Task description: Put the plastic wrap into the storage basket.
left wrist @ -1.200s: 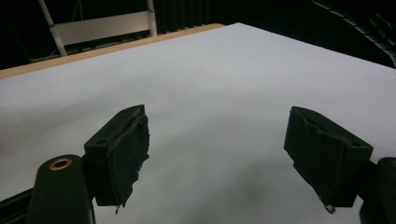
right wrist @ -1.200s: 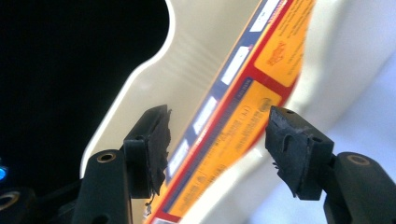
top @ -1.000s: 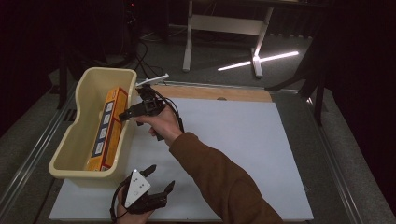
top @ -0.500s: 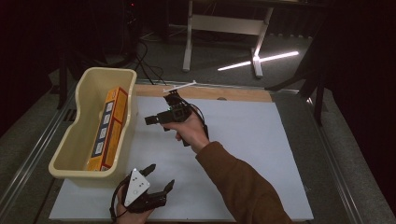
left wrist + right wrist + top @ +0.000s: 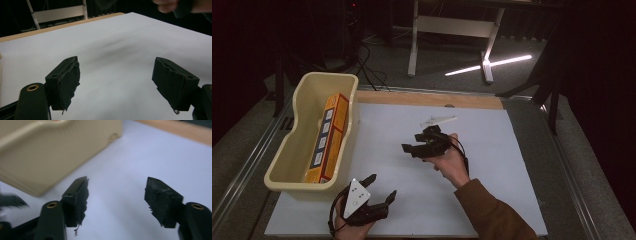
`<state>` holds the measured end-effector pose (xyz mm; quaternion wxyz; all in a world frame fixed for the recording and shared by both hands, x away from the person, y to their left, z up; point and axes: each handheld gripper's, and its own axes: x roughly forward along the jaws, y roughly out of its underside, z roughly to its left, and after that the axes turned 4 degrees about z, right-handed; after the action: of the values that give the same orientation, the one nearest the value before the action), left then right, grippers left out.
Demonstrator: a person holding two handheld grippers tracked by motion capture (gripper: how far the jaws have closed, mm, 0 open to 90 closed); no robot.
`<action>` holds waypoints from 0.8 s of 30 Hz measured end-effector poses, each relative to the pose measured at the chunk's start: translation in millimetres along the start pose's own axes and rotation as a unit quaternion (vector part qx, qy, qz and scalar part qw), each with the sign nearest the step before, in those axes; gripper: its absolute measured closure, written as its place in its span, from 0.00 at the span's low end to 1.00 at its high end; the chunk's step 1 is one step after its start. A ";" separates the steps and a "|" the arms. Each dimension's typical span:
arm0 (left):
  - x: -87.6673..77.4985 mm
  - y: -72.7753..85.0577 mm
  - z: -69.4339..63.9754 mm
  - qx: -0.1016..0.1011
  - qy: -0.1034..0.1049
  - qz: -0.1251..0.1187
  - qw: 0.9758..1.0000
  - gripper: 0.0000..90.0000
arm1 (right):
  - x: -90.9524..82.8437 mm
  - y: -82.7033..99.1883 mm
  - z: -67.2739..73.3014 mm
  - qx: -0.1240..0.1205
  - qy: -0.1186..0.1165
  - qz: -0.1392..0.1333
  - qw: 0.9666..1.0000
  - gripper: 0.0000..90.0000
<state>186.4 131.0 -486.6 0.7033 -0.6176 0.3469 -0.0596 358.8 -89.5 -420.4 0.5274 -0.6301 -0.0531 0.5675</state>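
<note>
High view: we find both hand-held grippers, left (image 5: pixel 379 195) and right (image 5: pixel 412 148), spread and empty; orange box (image 5: pixel 328 138) in tub (image 5: pixel 294 131), label unreadable.

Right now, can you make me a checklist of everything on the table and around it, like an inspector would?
Surface: white sheet over the table, wooden strip along the far edge.
Job's things: cream tub at the left, orange box lying inside it.
Clutter: small white piece on the sheet, beyond the right hand; too small to identify.
Grippers: left gripper open, empty, at the near edge; right gripper open, empty, mid-sheet, pointing toward the tub.
Cables: black cable looping from the left gripper; cables on the floor behind the table.
Surroundings: dark room, white stand legs, bright light strip on the floor.
</note>
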 end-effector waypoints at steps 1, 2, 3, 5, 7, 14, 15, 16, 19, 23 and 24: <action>0.1 0.0 0.2 -0.001 0.000 0.000 1.000 0.24 | -4.3 9.4 -0.2 -0.014 0.025 -0.011 1.000 0.38; 0.5 0.1 0.4 -0.002 -0.001 0.001 1.000 0.24 | -6.3 15.3 -0.5 -0.020 0.034 -0.013 0.999 0.37; 0.7 0.2 0.8 -0.002 -0.001 0.003 1.000 0.24 | -9.4 24.8 -1.7 -0.026 0.041 -0.013 0.999 0.37; 0.7 0.2 1.4 -0.003 -0.001 0.004 1.000 0.24 | -15.3 39.5 -3.9 -0.036 0.046 -0.013 0.998 0.36; 0.7 0.2 1.9 -0.003 -0.003 0.004 1.000 0.24 | -21.1 51.8 -6.4 -0.044 0.055 -0.017 0.997 0.35; 1.5 0.8 3.6 -0.005 -0.006 0.006 1.000 0.24 | -45.2 99.2 -19.3 -0.089 0.100 -0.019 0.991 0.33; 1.7 0.9 3.8 -0.005 -0.007 0.007 1.000 0.24 | -47.6 103.4 -20.9 -0.091 0.104 -0.020 0.990 0.33; 1.8 1.0 3.9 -0.005 -0.007 0.008 1.000 0.24 | -52.0 110.1 -23.8 -0.092 0.103 -0.021 0.990 0.33; 2.8 1.3 4.2 -0.006 -0.008 0.010 1.000 0.24 | -63.1 125.3 -30.7 -0.077 0.096 -0.036 0.992 0.33; 3.7 1.2 3.5 -0.005 -0.008 0.013 1.000 0.24 | -73.1 143.8 -37.1 -0.063 0.099 -0.054 0.992 0.33; 3.7 1.0 3.2 -0.004 -0.009 0.013 1.000 0.24 | -75.3 148.2 -38.5 -0.058 0.099 -0.056 0.992 0.33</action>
<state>190.7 132.0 -489.0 0.7043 -0.6166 0.3490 -0.0437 283.3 -227.8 -485.9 0.5235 -0.7085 -0.0690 0.4681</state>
